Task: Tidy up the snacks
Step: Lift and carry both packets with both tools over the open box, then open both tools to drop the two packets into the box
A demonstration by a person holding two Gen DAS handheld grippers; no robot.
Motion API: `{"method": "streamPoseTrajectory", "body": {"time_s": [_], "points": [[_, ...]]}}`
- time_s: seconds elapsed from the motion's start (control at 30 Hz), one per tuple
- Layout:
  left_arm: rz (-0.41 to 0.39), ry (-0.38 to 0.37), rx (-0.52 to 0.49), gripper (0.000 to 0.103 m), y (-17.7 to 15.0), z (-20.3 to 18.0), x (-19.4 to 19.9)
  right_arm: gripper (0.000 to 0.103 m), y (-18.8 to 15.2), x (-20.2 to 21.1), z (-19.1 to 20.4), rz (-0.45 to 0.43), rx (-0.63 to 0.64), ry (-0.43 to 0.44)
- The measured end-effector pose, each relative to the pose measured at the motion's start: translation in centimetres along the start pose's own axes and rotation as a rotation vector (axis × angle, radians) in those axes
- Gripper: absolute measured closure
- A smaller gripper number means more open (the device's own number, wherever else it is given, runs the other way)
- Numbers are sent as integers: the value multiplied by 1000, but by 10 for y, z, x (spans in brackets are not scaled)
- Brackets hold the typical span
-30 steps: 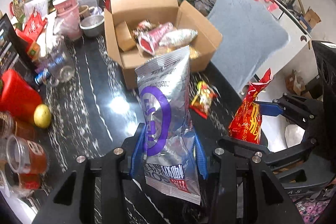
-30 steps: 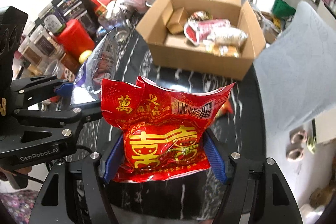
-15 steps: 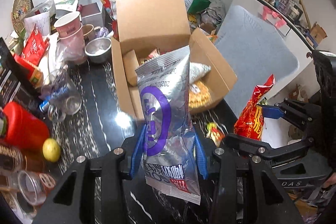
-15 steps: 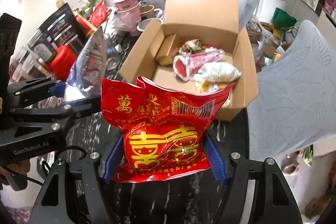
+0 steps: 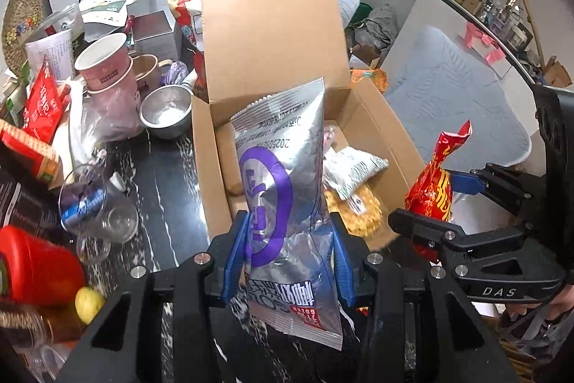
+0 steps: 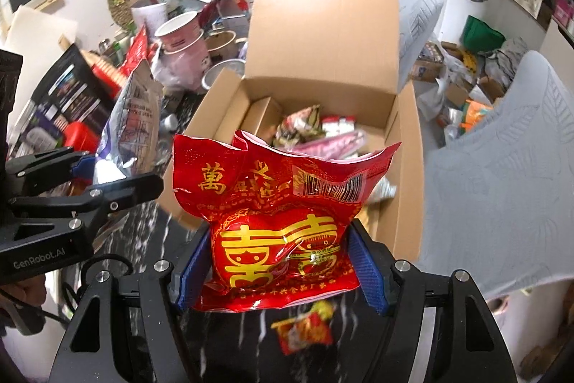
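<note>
My left gripper [image 5: 287, 250] is shut on a tall silver snack bag with a purple ring [image 5: 283, 189], held upright over the near edge of an open cardboard box [image 5: 272, 34]. My right gripper [image 6: 281, 261] is shut on a red snack bag with gold characters [image 6: 283, 214], held in front of the same cardboard box [image 6: 326, 24]. Each gripper shows in the other's view: the right gripper [image 5: 436, 200] with its red bag [image 5: 430, 192], and the left gripper [image 6: 107, 171] with its silver bag [image 6: 134, 121]. Several snack packets [image 5: 353, 171] lie inside the box.
A small red and yellow packet [image 6: 305, 325] lies on the black marble table [image 5: 172, 189] below my right gripper. Left of the box stand pink cups [image 5: 106, 67], a steel bowl [image 5: 165, 112], a glass mug [image 5: 97, 210], a red container [image 5: 36, 268] and a lemon [image 5: 88, 304]. A grey chair [image 6: 502, 167] is at right.
Both grippers have travelled together toward the box with their bags; the box now looms larger and sits right behind the bags. The small loose packet has dropped back beneath the right gripper.
</note>
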State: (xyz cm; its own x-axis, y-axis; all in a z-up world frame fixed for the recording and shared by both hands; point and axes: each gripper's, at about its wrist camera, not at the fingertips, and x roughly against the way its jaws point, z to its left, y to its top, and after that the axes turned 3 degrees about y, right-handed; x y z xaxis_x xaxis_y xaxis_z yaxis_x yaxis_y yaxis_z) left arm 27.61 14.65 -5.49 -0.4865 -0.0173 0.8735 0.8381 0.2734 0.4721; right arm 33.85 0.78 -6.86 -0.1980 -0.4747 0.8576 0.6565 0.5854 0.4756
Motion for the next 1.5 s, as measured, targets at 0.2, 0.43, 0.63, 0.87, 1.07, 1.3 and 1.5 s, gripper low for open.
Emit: {"method": "streamPoseTrajectory", "body": {"time_s": [0.2,0.43,0.63,0.87,1.07,1.3,1.5], "points": [[9,17,-37,60,31,1,-27,31,30,-24,-19,7,-1,-6],[20,18,-74,60,62,-4,-67,31,60,-57,-41,20,9,-25],[40,15,-88,60,75,-2,-99,31,74,-84,-58,42,6,-41],[74,12,-87,60,85,2,-133,31,81,-111,-77,73,-17,-50],[99,28,-102,60,89,3,-149,30,83,-125,-85,75,-22,-69],[139,74,-126,60,90,-3,-158,29,86,-132,-82,95,0,-120],[191,114,-124,59,88,-5,-165,29,86,-126,-78,87,-1,-120]]}}
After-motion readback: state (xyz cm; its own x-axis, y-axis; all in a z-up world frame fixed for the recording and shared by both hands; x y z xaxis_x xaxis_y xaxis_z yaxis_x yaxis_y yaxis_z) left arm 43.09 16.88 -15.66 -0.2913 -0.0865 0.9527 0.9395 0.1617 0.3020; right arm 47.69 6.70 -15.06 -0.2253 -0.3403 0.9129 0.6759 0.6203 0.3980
